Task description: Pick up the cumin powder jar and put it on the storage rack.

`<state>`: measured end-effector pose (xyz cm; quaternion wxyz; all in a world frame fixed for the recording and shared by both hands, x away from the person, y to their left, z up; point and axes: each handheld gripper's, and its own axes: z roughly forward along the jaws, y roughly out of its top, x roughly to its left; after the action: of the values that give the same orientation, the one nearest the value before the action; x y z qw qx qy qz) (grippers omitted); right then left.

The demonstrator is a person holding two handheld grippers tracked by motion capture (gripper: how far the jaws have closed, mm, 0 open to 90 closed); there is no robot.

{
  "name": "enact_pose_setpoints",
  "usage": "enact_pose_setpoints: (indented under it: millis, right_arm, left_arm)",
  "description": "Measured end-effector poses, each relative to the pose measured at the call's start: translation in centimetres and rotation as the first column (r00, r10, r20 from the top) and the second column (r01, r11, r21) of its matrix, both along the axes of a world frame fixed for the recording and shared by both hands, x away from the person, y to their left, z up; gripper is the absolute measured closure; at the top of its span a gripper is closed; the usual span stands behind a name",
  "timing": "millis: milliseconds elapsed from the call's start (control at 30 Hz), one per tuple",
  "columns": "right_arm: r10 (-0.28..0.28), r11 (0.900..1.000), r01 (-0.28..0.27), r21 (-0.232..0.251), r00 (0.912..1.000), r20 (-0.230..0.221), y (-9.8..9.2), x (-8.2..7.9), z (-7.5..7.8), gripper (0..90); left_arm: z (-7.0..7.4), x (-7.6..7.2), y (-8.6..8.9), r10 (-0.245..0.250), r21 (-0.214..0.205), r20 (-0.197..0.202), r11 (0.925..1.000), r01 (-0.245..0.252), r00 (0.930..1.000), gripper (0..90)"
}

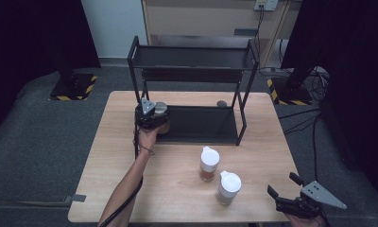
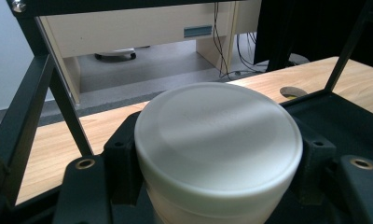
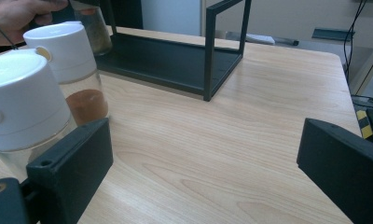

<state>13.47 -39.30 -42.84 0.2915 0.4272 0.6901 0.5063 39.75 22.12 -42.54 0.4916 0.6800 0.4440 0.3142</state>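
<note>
My left gripper [image 1: 157, 119] is shut on a jar [image 1: 161, 111] with a pale lid, at the left end of the lower shelf [image 1: 201, 125] of a black two-tier rack. In the left gripper view the lid [image 2: 217, 135] sits between the two black jaws, which press on its sides. Two more white-lidded jars stand on the wooden table in front of the rack: one with brown powder [image 1: 209, 163] and one nearer the front [image 1: 228, 187]. My right gripper [image 1: 282, 185] rests open at the table's front right corner, nothing between its fingers [image 3: 70, 168]; both jars [image 3: 77, 65] [image 3: 24, 100] stand to its left.
The rack's upper shelf [image 1: 192, 59] overhangs the lower one, with thin black posts [image 3: 208, 51] at the corners. A small round dark spot [image 1: 221, 103] lies on the table behind the rack. Bare wood [image 3: 212, 154] stretches ahead of the right gripper. Cabinets and cables stand beyond the table.
</note>
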Motion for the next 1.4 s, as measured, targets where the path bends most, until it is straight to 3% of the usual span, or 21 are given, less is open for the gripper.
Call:
enact_pose_setpoints:
  millis: [400,500,600,733,900,1300,1400]
  right_arm:
    - [0.002,1.0000,-0.002,0.003,1.0000,0.001,-0.1,0.0,0.0,3.8]
    - [0.003,1.0000,-0.003,0.002,1.0000,0.002,-0.1,0.0,0.0,3.8]
    - [0.003,1.0000,-0.003,0.003,1.0000,0.002,-0.1,0.0,0.0,3.8]
    - [0.004,1.0000,-0.004,0.003,1.0000,0.003,-0.1,0.0,0.0,3.8]
    - [0.007,1.0000,-0.007,0.004,1.0000,0.003,-0.1,0.0,0.0,3.8]
    - [0.005,1.0000,-0.005,0.004,1.0000,0.002,-0.1,0.0,0.0,3.8]
    - [0.004,1.0000,-0.004,0.002,1.0000,0.005,0.0,-0.1,0.1,3.8]
  left_arm:
    - [0.4,0.2,-0.1,0.000,0.011,-0.018,0.9999,0.000,0.9998,31.8]
    - [0.5,0.4,-0.2,-0.016,0.012,-0.025,0.9998,0.016,0.9996,26.5]
    - [0.9,0.5,-0.8,-0.011,0.003,-0.043,0.9999,0.011,0.9990,14.1]
    - [1.4,0.5,-0.8,-0.014,-0.004,-0.053,0.9999,0.014,0.9985,12.4]
    - [1.8,-0.1,-0.6,-0.023,0.020,-0.019,0.9995,0.024,0.9995,11.5]
    - [4.1,-1.0,0.6,-0.068,0.023,-0.027,0.9974,0.069,0.9973,6.2]
    - [4.8,-1.4,0.8,-0.091,0.046,-0.019,0.9948,0.092,0.9957,5.8]
